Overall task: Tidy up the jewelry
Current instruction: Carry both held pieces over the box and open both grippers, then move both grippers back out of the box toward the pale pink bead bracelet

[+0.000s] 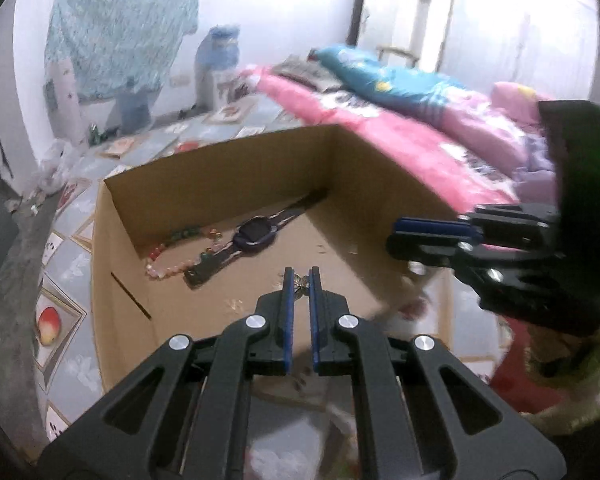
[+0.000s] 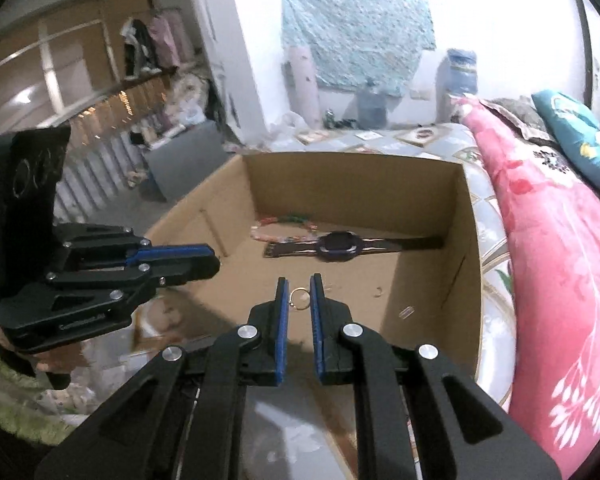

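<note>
Right wrist view: right gripper (image 2: 299,298) pinches thin gold ring (image 2: 299,295) over open brown cardboard box (image 2: 466,240); left gripper (image 1: 301,285) nips small metallic trinket (image 1: 300,282).

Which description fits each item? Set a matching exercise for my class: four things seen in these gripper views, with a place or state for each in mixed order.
Things:
1. watch
2. bead bracelet
3. thin ring
4. small ornament

Descriptions:
A. between the right gripper fingertips
B. between the left gripper fingertips
C. flat in the cardboard box, strap stretched out
D. by the box's far wall, beside the watch

Pairs: 1-C, 2-D, 3-A, 4-B
</note>
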{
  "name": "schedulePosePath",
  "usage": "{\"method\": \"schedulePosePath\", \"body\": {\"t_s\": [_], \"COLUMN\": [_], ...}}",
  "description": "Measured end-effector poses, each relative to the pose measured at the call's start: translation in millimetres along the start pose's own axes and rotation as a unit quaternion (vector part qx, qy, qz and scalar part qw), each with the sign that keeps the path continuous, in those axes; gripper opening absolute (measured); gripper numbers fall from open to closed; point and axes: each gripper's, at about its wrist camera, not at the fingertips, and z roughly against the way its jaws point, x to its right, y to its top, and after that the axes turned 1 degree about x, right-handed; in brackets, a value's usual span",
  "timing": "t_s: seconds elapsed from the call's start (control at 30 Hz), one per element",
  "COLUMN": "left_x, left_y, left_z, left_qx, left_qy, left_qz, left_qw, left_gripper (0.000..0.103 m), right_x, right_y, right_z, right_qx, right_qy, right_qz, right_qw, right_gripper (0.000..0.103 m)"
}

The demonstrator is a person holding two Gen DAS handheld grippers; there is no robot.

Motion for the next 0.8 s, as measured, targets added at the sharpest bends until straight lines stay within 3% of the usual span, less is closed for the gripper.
{"method": "schedulePosePath", "body": {"t_s": [0.3, 0.53, 0.8], "left_x": [-30, -36, -44], "left_y": [27, 27, 24], "left_z": [-68, -68, -42], "left_qx": [-0.061, -0.051, -0.022], "left_qy": [0.041, 0.052, 0.055], "left_qz": [0.041, 0.062, 0.094], "left_qw": [0.9965, 0.9954, 0.9939], "left_gripper": [0.007, 0.024, 0.029], "right_x": [15, 25, 20], "right_y": [12, 8, 5], "right_z": [-60, -61, -38], "right_qx": [-0.078, -0.076, -0.043], "right_qy": [-0.039, -0.028, -0.022], "right_qz": [-0.045, -0.068, -0.068], "right_qw": [0.995, 0.994, 0.997], "right_gripper": [0.012, 0.015, 0.025]}}
